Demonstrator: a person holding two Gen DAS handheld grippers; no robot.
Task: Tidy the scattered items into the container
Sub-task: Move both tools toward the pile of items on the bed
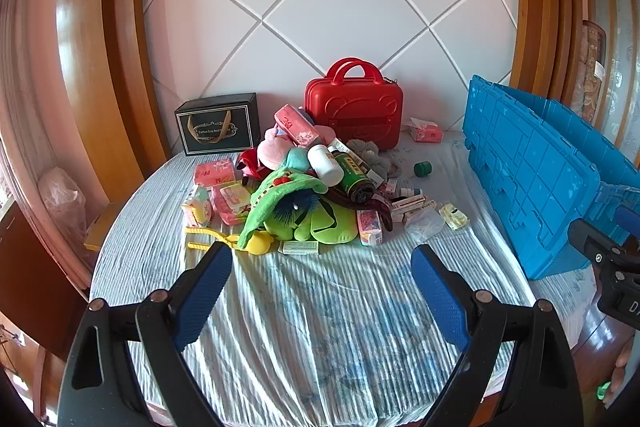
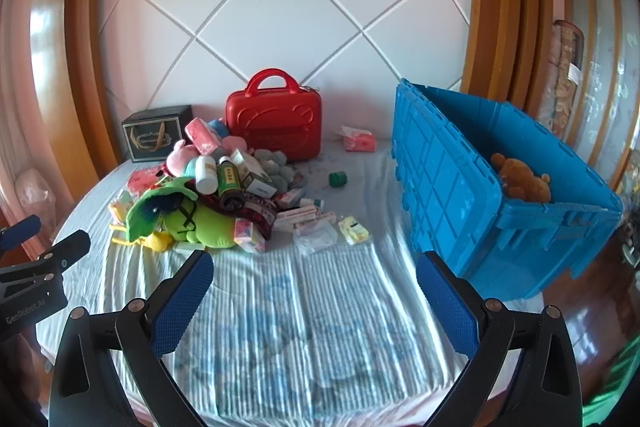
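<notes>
A heap of scattered items lies mid-bed: a green plush toy (image 1: pixel 316 219) (image 2: pixel 200 223), a white bottle (image 1: pixel 325 165) (image 2: pixel 207 174), a dark green bottle (image 1: pixel 354 175) (image 2: pixel 229 183), pink tissue packs (image 1: pixel 214 171) and small boxes (image 2: pixel 300 215). The blue crate (image 1: pixel 532 175) (image 2: pixel 480 195) stands at the right, with a brown teddy bear (image 2: pixel 524 181) inside. My left gripper (image 1: pixel 322 267) hangs open over bare sheet in front of the heap. My right gripper (image 2: pixel 316 273) is open too, between the heap and the crate, with nothing between its fingers.
A red case (image 1: pixel 354 113) (image 2: pixel 274 119) and a black gift box (image 1: pixel 218 125) (image 2: pixel 156 133) stand against the white padded headboard. A green cap (image 1: pixel 423 169) (image 2: pixel 338 179) and a tissue pack (image 2: pixel 360 141) lie apart. The striped sheet (image 1: pixel 320 327) covers the bed.
</notes>
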